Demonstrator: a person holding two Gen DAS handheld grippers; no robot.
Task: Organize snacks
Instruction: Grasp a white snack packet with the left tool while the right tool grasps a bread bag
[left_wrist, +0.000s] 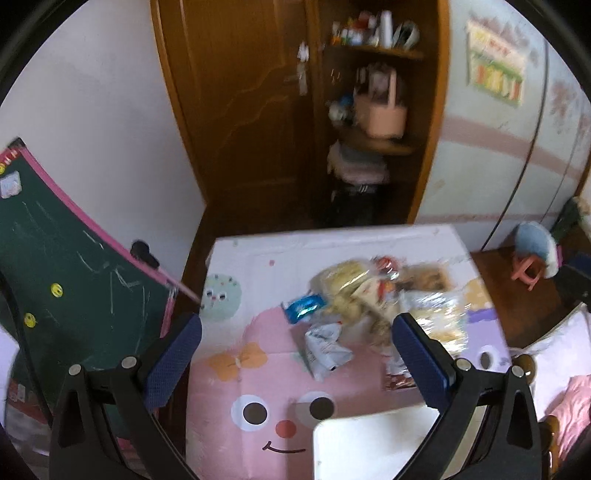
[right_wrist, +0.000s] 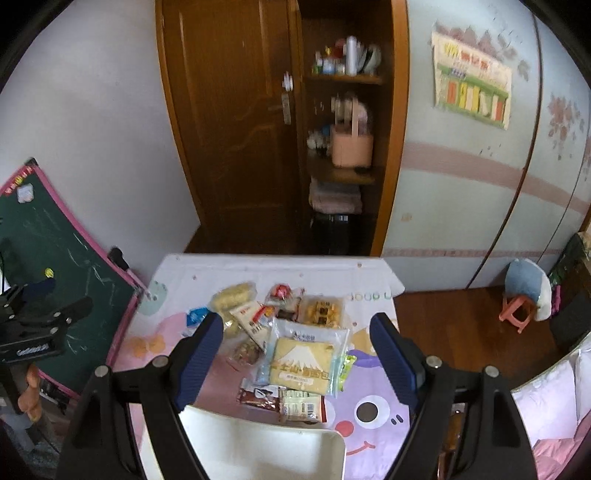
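Note:
A pile of snack packets lies on a table with a cartoon cloth; it also shows in the right wrist view. The largest is a bread pack with a mountain picture. A small blue packet and a crumpled grey-white packet lie at the pile's left. A white bin stands at the near edge, also in the right wrist view. My left gripper is open and empty above the near table. My right gripper is open and empty above the pile.
A green chalkboard leans left of the table. A wooden wardrobe with open shelves stands behind. A pink stool with a blue cushion is on the wood floor at the right. Bedding lies near right.

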